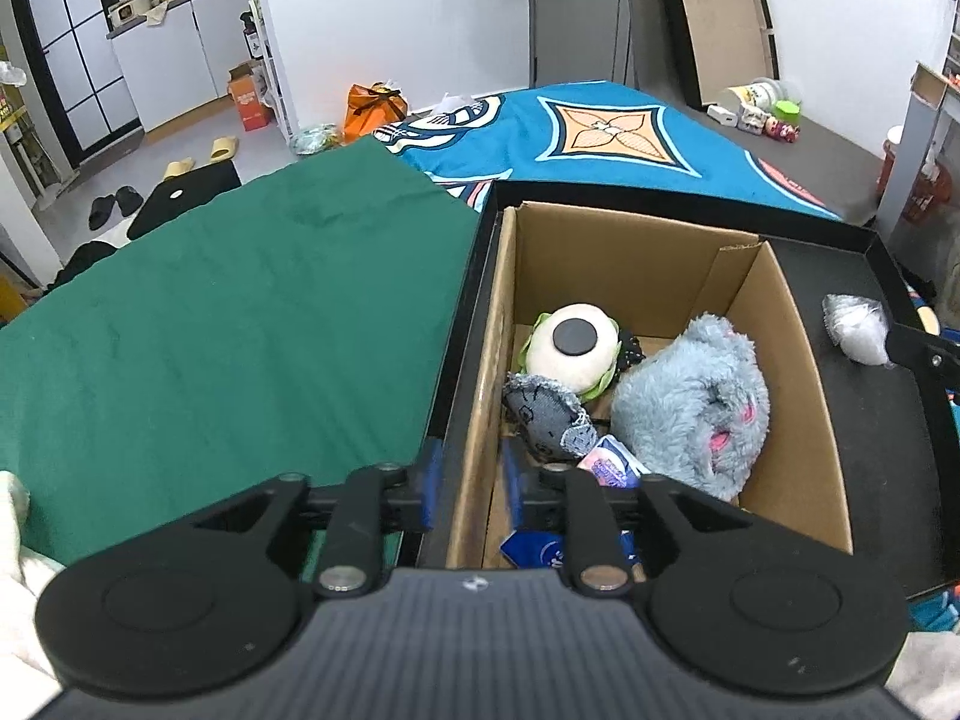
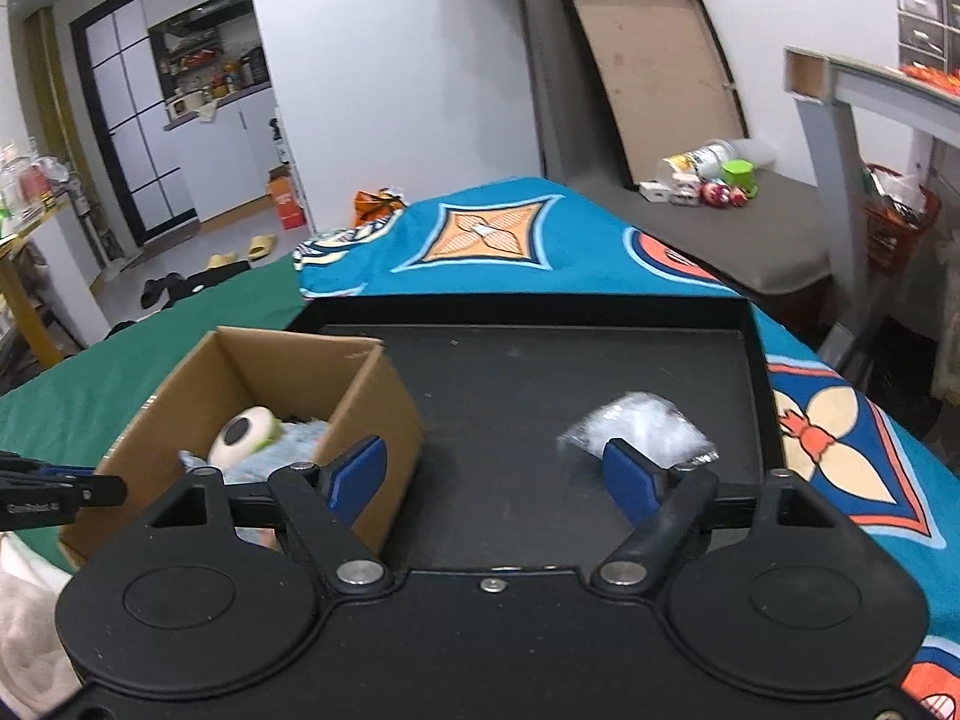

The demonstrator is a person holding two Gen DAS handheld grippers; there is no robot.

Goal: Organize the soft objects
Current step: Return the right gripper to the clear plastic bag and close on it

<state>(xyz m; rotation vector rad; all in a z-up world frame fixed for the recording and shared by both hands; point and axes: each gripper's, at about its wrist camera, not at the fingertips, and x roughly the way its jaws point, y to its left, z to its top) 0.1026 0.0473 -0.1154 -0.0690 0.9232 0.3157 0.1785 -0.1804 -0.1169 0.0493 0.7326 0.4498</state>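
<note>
Green cloth (image 1: pixel 228 312): spread flat. Teal patterned blanket (image 1: pixel 600 132): adjoining its far edge. Orange bag (image 1: pixel 375 108): on floor beyond the cloth. Yellow slippers (image 1: pixel 204 157), black sandals (image 1: pixel 115 204): floor, left of the cloth. Orange carton (image 1: pixel 247 97): near white cabinets (image 1: pixel 174 54).
</note>
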